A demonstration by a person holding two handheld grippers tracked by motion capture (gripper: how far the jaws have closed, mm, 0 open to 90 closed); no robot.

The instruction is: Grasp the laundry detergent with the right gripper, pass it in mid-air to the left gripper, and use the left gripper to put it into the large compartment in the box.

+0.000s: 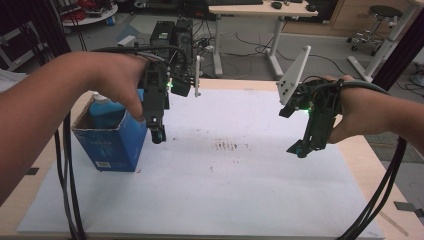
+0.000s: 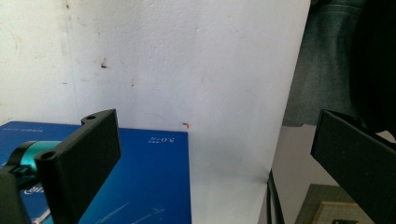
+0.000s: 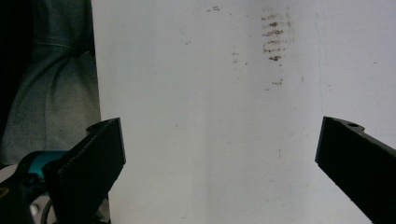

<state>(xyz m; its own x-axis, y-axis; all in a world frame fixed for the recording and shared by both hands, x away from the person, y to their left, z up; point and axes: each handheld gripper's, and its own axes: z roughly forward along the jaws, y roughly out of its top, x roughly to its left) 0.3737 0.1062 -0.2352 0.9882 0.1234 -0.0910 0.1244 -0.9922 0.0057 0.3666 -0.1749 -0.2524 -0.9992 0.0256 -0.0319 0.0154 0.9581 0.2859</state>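
An open blue carton (image 1: 112,140) stands on the left of the white sheet (image 1: 225,190), with a blue bottle (image 1: 103,107) upright inside it. My left gripper (image 1: 158,134) hangs open just right of the carton's top edge, holding nothing. In the left gripper view its jaws stand wide apart over the carton's blue side (image 2: 154,182) and the sheet (image 2: 196,70). My right gripper (image 1: 301,148) hovers open above the sheet's right part, also holding nothing. The right gripper view looks down on the sheet (image 3: 210,140) between widely spread jaws.
Brown smudges (image 1: 227,146) mark the sheet's middle, seen too as smudges (image 3: 274,37) in the right gripper view. Black cables (image 1: 70,190) trail down both sides. Beyond the table stand a black equipment stack (image 1: 172,37), a desk (image 1: 260,10) and a stool (image 1: 382,20).
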